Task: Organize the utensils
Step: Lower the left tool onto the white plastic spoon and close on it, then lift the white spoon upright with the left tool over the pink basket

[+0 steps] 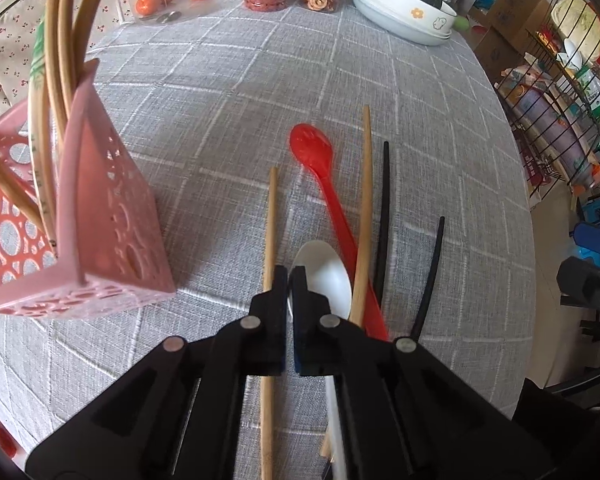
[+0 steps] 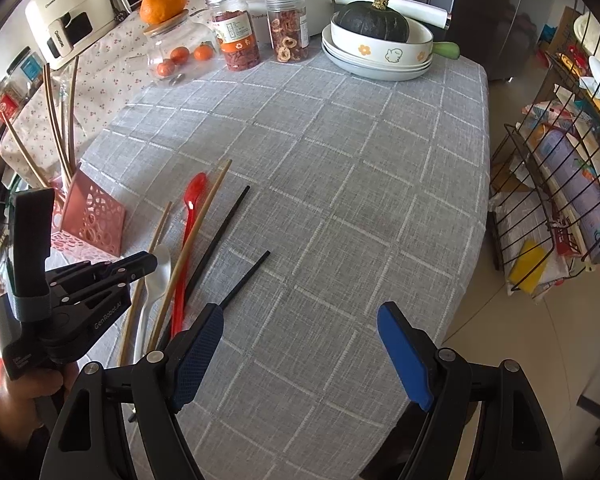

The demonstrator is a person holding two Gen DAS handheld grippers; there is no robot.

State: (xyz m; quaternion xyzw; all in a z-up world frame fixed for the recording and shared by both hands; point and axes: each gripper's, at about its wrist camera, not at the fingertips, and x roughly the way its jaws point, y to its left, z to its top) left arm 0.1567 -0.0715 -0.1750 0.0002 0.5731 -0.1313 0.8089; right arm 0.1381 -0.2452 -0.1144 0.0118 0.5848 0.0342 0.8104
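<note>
Crowded far edge of the table here: two clear jars, one (image 2: pixel 236 36) of red dried berries and one (image 2: pixel 288 28) of dried fruit rings, a glass container (image 2: pixel 176 56) with three small oranges inside and a fourth orange (image 2: pixel 163 3) sitting on its wooden lid, and a stack of white dishes (image 2: pixel 380 60) carrying a dark green squash (image 2: pixel 372 20). Off to the right of the right gripper's fingers stands a black wire rack (image 2: pixel 540 208) stuffed with packages.

The grey checked tablecloth (image 2: pixel 360 200) has a woven, linen-like texture. On it, loose utensils lie in a rough fan: two bamboo chopsticks, one (image 1: pixel 270 232) just left of the left gripper's fingertips and one (image 1: pixel 365 200) just right of them, two slim black chopsticks (image 1: pixel 383 216) (image 1: pixel 430 276) further right, one translucent red plastic spoon (image 1: pixel 312 152) ahead, and one white spoon (image 1: pixel 324 276).

The left gripper (image 1: pixel 289 276) has its jaws almost together, only a thin slit between them, right at the near-left edge of the white spoon's bowl; whether it actually grips the spoon, I cannot tell. The bamboo chopstick crossing over the red spoon's handle crowds that spot.

To the left of those fingers stands the pink perforated plastic holder (image 1: pixel 112 216), square-sided with circle cut-outs, several bamboo chopsticks (image 1: pixel 60 40) standing in it.

The right gripper (image 2: pixel 300 344) is spread wide, blue textured pads (image 2: pixel 404 356) well apart, nothing between them, just bare cloth ahead. The nearest black chopstick (image 2: pixel 246 280) ends just beside its left finger.
</note>
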